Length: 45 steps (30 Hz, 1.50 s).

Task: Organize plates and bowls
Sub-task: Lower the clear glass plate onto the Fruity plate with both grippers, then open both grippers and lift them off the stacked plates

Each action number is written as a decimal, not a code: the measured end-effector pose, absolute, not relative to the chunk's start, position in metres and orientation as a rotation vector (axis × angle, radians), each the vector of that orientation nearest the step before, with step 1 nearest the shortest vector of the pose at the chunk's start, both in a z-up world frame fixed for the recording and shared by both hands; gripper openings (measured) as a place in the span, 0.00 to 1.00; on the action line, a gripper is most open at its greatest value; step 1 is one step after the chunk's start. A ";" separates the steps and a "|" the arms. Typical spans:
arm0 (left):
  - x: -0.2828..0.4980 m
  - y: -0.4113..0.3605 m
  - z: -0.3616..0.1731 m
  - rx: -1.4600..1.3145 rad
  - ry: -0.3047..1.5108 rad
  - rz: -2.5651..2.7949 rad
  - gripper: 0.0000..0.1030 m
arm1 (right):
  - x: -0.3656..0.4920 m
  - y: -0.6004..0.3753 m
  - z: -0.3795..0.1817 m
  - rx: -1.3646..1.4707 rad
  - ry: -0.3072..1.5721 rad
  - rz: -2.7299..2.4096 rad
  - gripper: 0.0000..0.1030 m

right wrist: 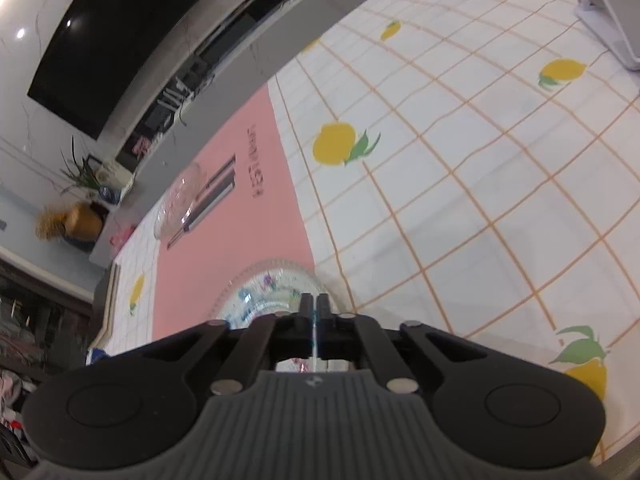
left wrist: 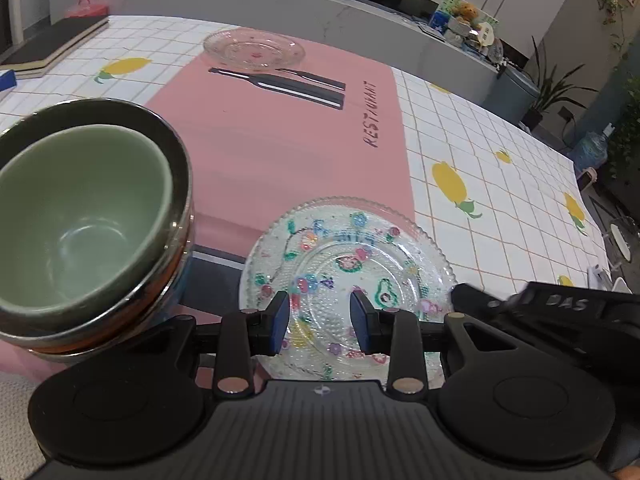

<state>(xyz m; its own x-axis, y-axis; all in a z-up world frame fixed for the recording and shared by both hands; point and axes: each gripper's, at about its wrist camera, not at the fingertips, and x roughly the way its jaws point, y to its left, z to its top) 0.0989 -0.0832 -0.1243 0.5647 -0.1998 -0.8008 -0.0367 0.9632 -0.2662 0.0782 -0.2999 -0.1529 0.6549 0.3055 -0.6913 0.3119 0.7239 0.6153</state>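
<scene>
A clear glass plate with coloured flower prints [left wrist: 348,264] lies on the pink placemat [left wrist: 288,152], close in front. My left gripper [left wrist: 320,320] is open and empty just above its near part. My right gripper [right wrist: 315,308] is shut on this plate's rim [right wrist: 272,284]; its black body shows at the plate's right edge in the left wrist view [left wrist: 560,312]. A green bowl [left wrist: 76,216] sits nested in a steel bowl [left wrist: 176,236] at the left. A second clear glass plate [left wrist: 253,49] lies at the mat's far end, also seen in the right wrist view [right wrist: 178,204].
The table has a white checked cloth with lemon prints [left wrist: 480,152]. A dark board [left wrist: 52,44] lies at the far left corner. A white stand [right wrist: 616,20] sits on the cloth at the far right. A grey counter [left wrist: 280,0] runs behind the table.
</scene>
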 end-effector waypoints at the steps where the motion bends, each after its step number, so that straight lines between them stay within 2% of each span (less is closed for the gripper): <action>1: 0.099 -0.083 -0.125 -0.267 0.971 -0.099 0.38 | 0.079 -0.299 -0.156 0.807 0.889 0.007 0.00; 9: 0.100 -0.082 -0.125 -0.281 0.971 -0.102 0.38 | 0.071 -0.304 -0.141 0.778 0.792 -0.037 0.00; 23: 0.100 -0.081 -0.122 -0.283 0.957 -0.073 0.38 | 0.078 -0.301 -0.152 0.792 0.823 -0.015 0.00; 32: 0.090 -0.092 -0.091 -0.220 0.867 -0.080 0.38 | 0.073 -0.298 -0.132 0.724 0.777 -0.035 0.00; 34: 0.094 -0.089 -0.081 -0.255 0.862 -0.112 0.46 | 0.070 -0.296 -0.127 0.703 0.763 -0.031 0.00; 45: 0.106 -0.071 -0.003 -0.257 0.787 -0.080 0.57 | 0.069 -0.286 -0.080 0.679 0.724 -0.021 0.02</action>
